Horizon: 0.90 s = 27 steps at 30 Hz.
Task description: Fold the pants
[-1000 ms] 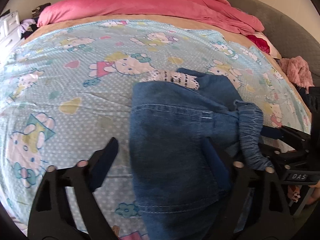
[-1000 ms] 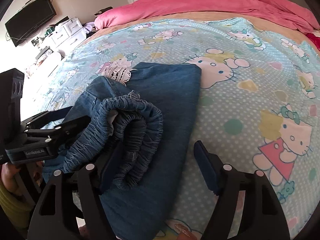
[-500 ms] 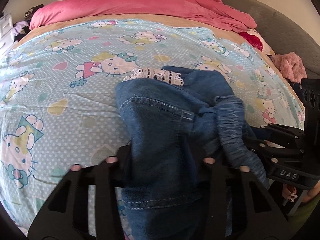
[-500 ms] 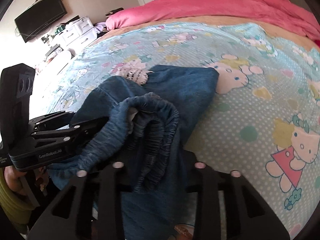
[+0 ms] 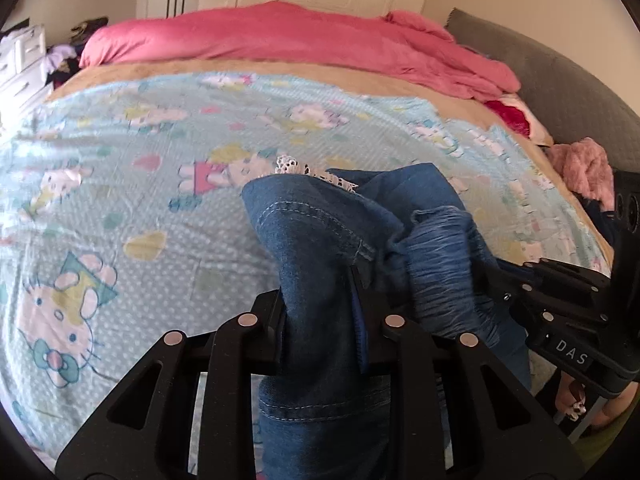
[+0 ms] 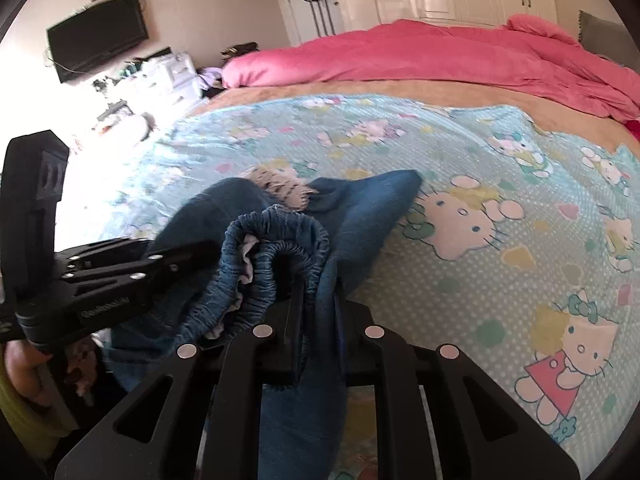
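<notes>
Left wrist view: my left gripper [image 5: 320,312], jaws closing, clamps the denim pants [image 5: 320,232] on the near bed; right gripper [image 5: 560,320] reads "DAS".

Right wrist view: right gripper [image 6: 318,320] pinches the pants [image 6: 360,208]; the left gripper's [image 6: 120,280] label is illegible.

The pants [image 5: 316,240] are mid-blue denim with lighter blue stitching and a paler, streaked blue elastic waistband [image 6: 276,248]; white lace trim [image 5: 308,170] shows at their far edge. The sheet [image 5: 120,184] under them is pale turquoise with small white dots and cartoon cats in white, pink, yellow and green. Far off lies a solid pink duvet [image 5: 288,40] above a tan strip [image 6: 360,90]. Both grippers [image 5: 320,316] [image 6: 316,320] are black.
</notes>
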{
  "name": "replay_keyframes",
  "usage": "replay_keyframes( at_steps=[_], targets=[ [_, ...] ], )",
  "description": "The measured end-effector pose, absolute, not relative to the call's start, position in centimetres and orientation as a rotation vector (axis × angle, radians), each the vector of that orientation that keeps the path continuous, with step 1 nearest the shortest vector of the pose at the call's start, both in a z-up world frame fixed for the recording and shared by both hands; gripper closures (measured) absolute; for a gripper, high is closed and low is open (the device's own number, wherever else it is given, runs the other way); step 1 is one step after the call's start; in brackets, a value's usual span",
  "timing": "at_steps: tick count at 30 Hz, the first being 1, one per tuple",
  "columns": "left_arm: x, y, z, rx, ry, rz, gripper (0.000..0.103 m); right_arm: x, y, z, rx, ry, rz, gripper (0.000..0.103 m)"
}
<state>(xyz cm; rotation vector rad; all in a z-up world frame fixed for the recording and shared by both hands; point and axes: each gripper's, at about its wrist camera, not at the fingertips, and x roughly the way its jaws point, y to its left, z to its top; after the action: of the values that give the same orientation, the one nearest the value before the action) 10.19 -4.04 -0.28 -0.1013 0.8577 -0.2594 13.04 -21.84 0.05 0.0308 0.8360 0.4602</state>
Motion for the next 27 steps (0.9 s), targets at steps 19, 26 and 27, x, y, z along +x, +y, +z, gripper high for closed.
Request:
replay_keyframes(
  at_steps=[19, 26, 27],
  targets=[
    [2.5, -3.1, 3.9, -0.077, 0.732, -0.179, 0.009, 4.9, -26.1, 4.8, 0.023, 0.713, 0.305, 0.007],
    [-1.8, -3.0, 3.3, -0.097, 0.775, -0.178, 0.009, 0.9, -25.8, 5.7, -0.018, 0.679, 0.314, 0.005],
    [-2.1, -3.1, 3.0, -0.094, 0.785, -0.176, 0.009, 0.5, -25.6, 5.6, -0.014, 0.685, 0.317, 0.005]
  ],
)
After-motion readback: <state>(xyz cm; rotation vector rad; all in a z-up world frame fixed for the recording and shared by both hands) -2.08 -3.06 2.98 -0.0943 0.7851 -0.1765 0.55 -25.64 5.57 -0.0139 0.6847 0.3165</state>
